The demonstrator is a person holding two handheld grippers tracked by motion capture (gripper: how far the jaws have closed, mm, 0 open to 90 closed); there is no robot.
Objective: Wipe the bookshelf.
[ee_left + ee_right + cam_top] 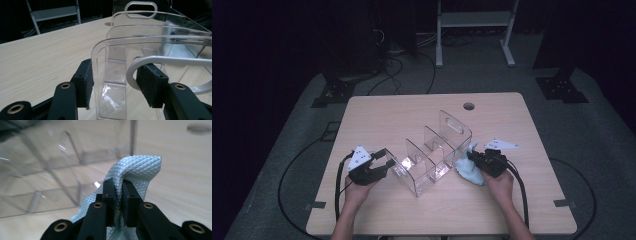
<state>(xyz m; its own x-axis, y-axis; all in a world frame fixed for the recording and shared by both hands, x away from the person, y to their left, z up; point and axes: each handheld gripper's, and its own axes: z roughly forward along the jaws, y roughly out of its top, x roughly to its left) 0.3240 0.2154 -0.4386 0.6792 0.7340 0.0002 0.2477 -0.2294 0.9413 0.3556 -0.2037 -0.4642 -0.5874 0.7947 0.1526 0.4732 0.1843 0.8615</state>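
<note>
I held my left gripper (384, 161) at the near left end of the clear plastic organizer (434, 152), which stood on the wooden table (377, 115) a little ahead of me and ran away diagonally toward the far right. In the left gripper view its two pads (86, 83) straddled the end wall of the organizer: one pad sat against the outside of the curved clear wall, the other was inside, pressed up against a pale rounded rim. I took that as a clamp on the end wall, the jaws partly spread by the thickness of what lay between them. Beyond the pads the dividers stood upright one behind the other, and the farthest panel had an oblong handle slot near its top.

My right gripper (473, 156) was on the other side, at the organizer's right flank. Its jaws were squeezed nearly together on a fold of the light blue cloth (468, 169). In the right gripper view the cloth (136, 173), with its quilted diamond weave, bunched up above and around the pads, and the rest hung down toward the table. From the high view the cloth lay just beside the organizer's right side wall, near its middle compartments; whether it actually touched the plastic I could not tell. The round hole in the table (468, 106) was well beyond both grippers.
</note>
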